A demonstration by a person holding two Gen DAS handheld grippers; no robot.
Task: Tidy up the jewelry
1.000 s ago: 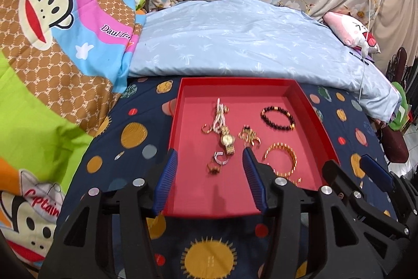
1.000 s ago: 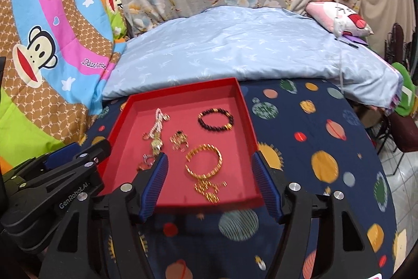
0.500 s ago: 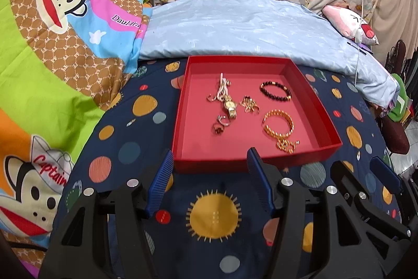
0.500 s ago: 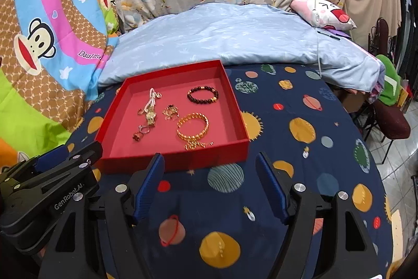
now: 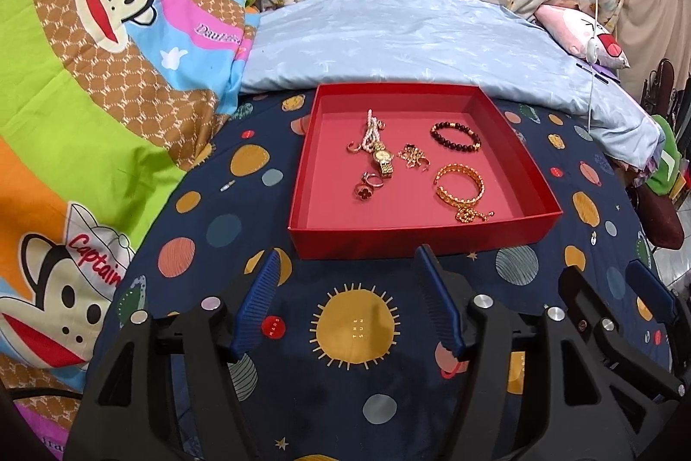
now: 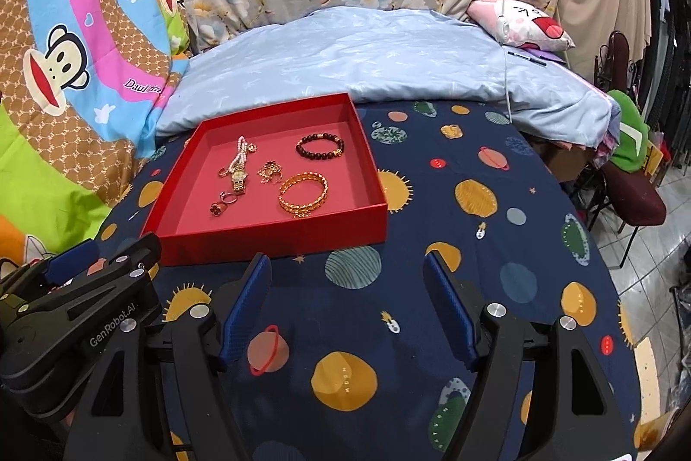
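Note:
A red tray (image 5: 414, 240) (image 6: 276, 238) lies on the planet-print cloth. It holds a gold watch (image 5: 382, 158) (image 6: 238, 178), a pearl strand (image 5: 370, 130), a dark bead bracelet (image 5: 454, 135) (image 6: 319, 150), a gold bangle (image 5: 458, 186) (image 6: 303, 193), a flower ring (image 5: 362, 193) (image 6: 216, 207) and small gold pieces (image 5: 412, 155). My left gripper (image 5: 345, 303) hovers short of the tray's near wall, jaws opening, nothing between them. My right gripper (image 6: 345, 309) is open and empty over the cloth, right of the tray's near corner.
A light blue pillow (image 5: 410, 37) lies behind the tray, with a cartoon-monkey blanket (image 5: 86, 72) at the left and a pink plush (image 6: 522, 22) at the back right. The cloth-covered surface drops off at the right, where a chair (image 6: 626, 197) and tiled floor show.
Both grippers have pulled back from over the tray, which now lies farther ahead and smaller in both views. The left jaws stand wider apart. The jewelry has not moved.

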